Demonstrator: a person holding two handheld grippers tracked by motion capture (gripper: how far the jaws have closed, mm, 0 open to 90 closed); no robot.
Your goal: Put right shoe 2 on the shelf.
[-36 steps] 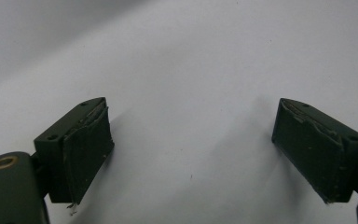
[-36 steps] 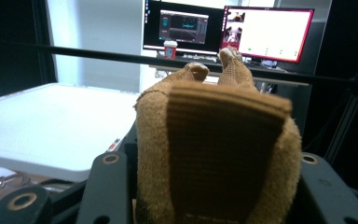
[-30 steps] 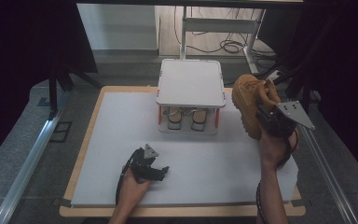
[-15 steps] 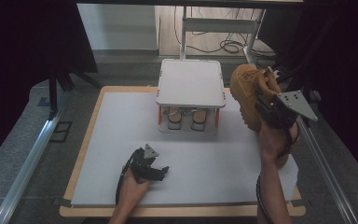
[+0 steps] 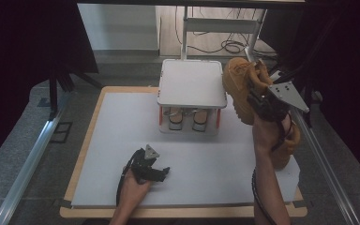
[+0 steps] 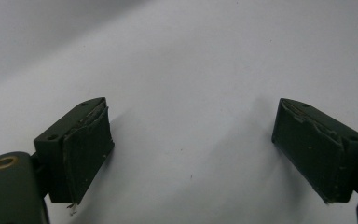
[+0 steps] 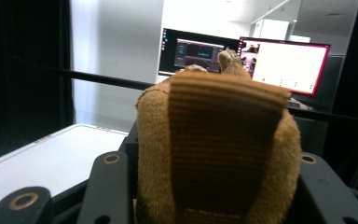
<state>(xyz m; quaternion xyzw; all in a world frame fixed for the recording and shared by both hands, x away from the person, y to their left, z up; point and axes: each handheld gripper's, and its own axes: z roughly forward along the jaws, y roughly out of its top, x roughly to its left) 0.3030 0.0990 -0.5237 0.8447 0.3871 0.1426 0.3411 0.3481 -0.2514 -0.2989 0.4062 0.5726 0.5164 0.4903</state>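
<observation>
Hanging in the air at the upper right of the high view, a tan suede boot is being gripped at its heel by the right gripper, jaws closed on either side of it. Beside it at frame centre, a white two-tier rack is sheltering a pair of shoes. Resting on the white table mat at lower centre, the left gripper is holding nothing, jaws spread wide.
</observation>
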